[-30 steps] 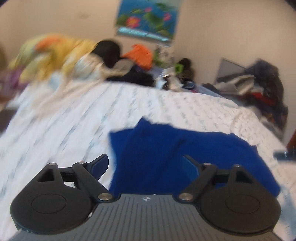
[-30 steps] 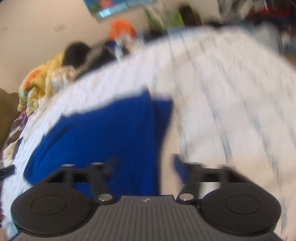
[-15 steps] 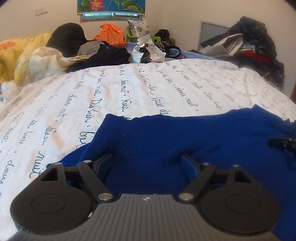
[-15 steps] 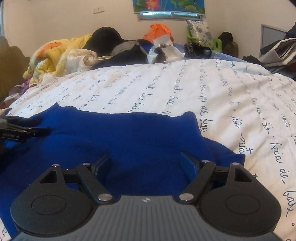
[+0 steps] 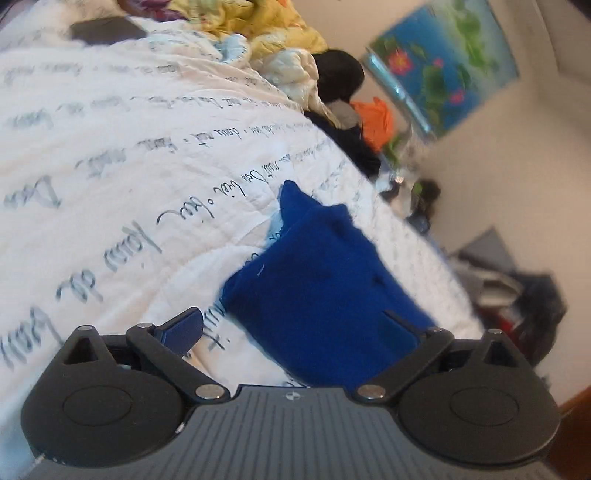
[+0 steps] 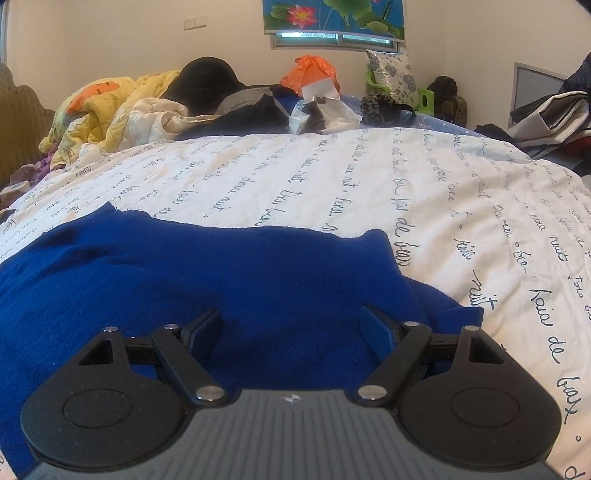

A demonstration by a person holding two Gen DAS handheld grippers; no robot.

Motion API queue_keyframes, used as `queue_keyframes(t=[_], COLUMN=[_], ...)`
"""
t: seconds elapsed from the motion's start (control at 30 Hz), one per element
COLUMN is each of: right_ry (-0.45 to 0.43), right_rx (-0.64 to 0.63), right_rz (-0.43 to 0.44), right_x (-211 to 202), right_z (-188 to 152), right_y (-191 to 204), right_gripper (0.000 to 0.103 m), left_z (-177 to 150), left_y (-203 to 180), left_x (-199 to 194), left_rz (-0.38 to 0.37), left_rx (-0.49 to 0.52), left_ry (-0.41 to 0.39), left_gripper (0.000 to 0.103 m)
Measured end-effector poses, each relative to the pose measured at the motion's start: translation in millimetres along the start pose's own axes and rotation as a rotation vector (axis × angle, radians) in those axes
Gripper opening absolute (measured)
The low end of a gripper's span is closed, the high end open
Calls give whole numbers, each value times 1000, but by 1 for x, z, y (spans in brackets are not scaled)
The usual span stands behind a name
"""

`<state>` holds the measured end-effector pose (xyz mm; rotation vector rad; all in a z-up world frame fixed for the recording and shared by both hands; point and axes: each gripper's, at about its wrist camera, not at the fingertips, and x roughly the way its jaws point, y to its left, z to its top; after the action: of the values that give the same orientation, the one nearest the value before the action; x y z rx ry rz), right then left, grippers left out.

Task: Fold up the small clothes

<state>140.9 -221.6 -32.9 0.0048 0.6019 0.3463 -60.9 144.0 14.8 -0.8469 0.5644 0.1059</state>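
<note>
A blue knit garment [image 6: 229, 273] lies spread flat on the white bedspread with script print [image 6: 332, 177]. My right gripper [image 6: 291, 325] is open and empty, low over the garment's near right part. In the left wrist view the same blue garment [image 5: 325, 295] lies ahead and to the right on the bedspread [image 5: 110, 147]. My left gripper [image 5: 295, 325] is open and empty, tilted, just off the garment's near left edge. Its right finger is over the blue cloth.
A heap of clothes and bedding sits at the far end: a yellow quilt [image 6: 96, 107], a black item [image 6: 207, 81], an orange bag [image 6: 310, 72]. More clothes are piled at the right [image 6: 554, 107]. A dark flat object [image 5: 107, 31] lies on the bed's far left.
My left gripper has drawn back off the garment and rolled to one side, so its view is tilted. My right gripper has stayed low over the garment. Both stay open.
</note>
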Motion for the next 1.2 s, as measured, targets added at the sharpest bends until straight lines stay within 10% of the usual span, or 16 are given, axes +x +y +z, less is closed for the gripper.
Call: queue_keyframes(t=[0.23, 0.33, 0.43, 0.57, 0.7, 0.87, 1.13, 1.2], right_ry=[-7, -12, -22, -29, -41, 111, 238, 236], right_rx=[16, 32, 63, 186, 557, 783, 683, 660], right_rz=[7, 16, 39, 111, 369, 676, 578, 543], right_x=[1, 0, -2, -12, -35, -11, 11, 11], right_z=[1, 1, 0, 3, 19, 29, 14, 16], right_y=[-2, -4, -10, -27, -74, -120, -118, -116], right_gripper=[82, 82, 82, 82, 94, 101, 100, 80], left_z=[10, 14, 11, 9, -29, -141, -202, -202], left_y=[-10, -19, -33, -69, -168, -260, -257, -257], left_x=[28, 38, 50, 57, 56, 62, 82, 81], left_rz=[19, 107, 249, 326, 156, -186, -250, -263], left_rx=[-75, -41, 99, 250, 575, 991, 1156, 1174], left_ry=[-14, -21, -8, -23, -105, 33, 168, 162], left_gripper=[79, 57, 6, 6, 5, 5, 5, 5])
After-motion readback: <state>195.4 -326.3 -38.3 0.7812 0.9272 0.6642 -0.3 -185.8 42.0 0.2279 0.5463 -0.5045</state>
